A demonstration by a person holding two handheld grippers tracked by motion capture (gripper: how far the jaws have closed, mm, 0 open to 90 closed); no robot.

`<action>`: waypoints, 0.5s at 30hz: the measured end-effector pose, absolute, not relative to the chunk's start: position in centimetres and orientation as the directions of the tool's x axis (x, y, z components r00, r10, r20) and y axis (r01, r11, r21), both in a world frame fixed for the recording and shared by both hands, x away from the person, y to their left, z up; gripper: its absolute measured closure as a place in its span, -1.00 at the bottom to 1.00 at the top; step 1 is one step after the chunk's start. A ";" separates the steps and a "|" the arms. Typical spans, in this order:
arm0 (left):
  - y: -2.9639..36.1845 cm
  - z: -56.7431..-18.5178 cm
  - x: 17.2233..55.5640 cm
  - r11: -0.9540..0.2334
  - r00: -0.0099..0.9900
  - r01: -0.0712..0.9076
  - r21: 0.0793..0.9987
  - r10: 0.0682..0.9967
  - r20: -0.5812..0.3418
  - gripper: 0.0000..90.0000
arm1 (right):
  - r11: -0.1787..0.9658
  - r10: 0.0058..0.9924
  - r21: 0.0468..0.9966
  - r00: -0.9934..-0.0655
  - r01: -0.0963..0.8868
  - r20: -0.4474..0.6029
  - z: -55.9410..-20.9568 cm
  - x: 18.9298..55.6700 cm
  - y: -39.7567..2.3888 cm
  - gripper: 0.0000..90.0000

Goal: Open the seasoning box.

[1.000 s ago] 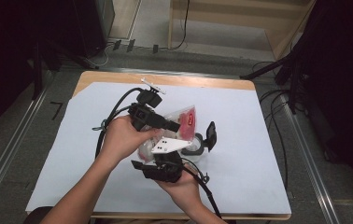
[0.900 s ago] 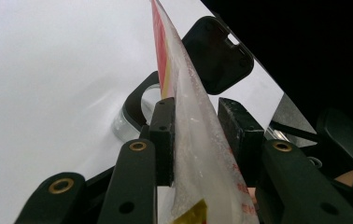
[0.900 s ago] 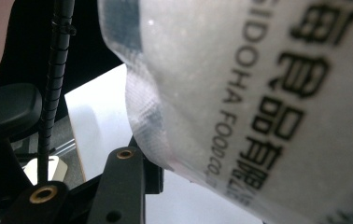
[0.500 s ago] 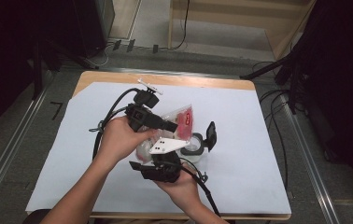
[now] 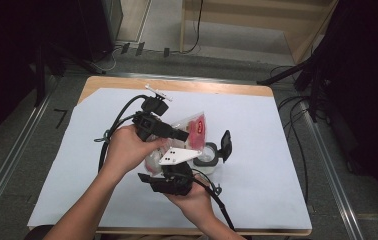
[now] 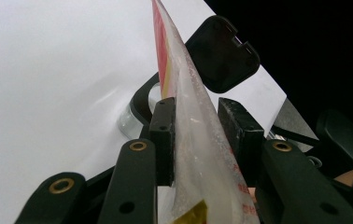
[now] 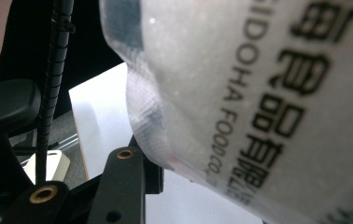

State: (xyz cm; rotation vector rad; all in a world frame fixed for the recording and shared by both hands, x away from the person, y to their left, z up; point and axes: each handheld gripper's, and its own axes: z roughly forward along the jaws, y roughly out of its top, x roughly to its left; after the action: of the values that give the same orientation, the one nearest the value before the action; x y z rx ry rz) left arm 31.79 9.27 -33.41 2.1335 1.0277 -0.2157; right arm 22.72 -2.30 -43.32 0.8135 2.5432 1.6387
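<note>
A translucent food bag (image 5: 197,127) with red print and black lettering hangs over the white sheet, held from two sides. My left gripper (image 5: 181,135) comes in from the left, and in the left gripper view its two black pads (image 6: 163,140) press on the bag (image 6: 198,154). My right gripper (image 5: 176,167), under its grey plate, reaches up from below. In the right gripper view the bag (image 7: 258,93) sits against the one finger (image 7: 123,186) that shows. Just beyond stands a round glass container (image 5: 208,156) with its black flip lid (image 5: 225,145) swung up.
White paper (image 5: 277,165) covers the wooden table (image 5: 217,87). Black cables trail from both grippers, one looping left (image 5: 112,130), one toward the front edge (image 5: 222,205). Metal rails run along both sides of the table.
</note>
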 end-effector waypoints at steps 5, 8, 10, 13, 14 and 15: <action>9.3 -33.4 31.8 -0.401 0.665 0.729 0.554 0.606 -0.436 0.53 | 0.314 0.430 0.851 -0.862 0.420 0.267 -43.3 22.7 -2.2 0.42; 9.3 -33.4 31.8 -0.399 0.663 0.731 0.553 0.609 -0.436 0.53 | 0.303 0.432 0.851 -0.858 0.428 0.278 -43.4 22.8 -2.0 0.42; 9.4 -33.3 31.8 -0.399 0.662 0.731 0.553 0.609 -0.436 0.53 | 0.302 0.431 0.851 -0.858 0.429 0.279 -43.3 22.8 -2.0 0.42; 9.4 -33.2 31.8 -0.402 0.665 0.729 0.554 0.608 -0.434 0.52 | 0.295 0.423 0.852 -0.859 0.432 0.289 -43.3 22.7 -1.9 0.42; 9.4 -33.2 31.8 -0.408 0.669 0.726 0.553 0.608 -0.429 0.52 | 0.296 0.425 0.853 -0.859 0.429 0.285 -43.3 22.8 -1.9 0.42; 9.4 -33.2 31.8 -0.408 0.669 0.726 0.553 0.608 -0.429 0.52 | 0.296 0.425 0.853 -0.859 0.429 0.285 -43.3 22.8 -1.9 0.42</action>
State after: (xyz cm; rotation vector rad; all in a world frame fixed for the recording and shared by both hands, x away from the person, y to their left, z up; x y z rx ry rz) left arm 31.80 9.43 -33.21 2.1436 1.0242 -0.2055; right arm 22.76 -1.89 -43.33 0.8342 2.5328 1.6692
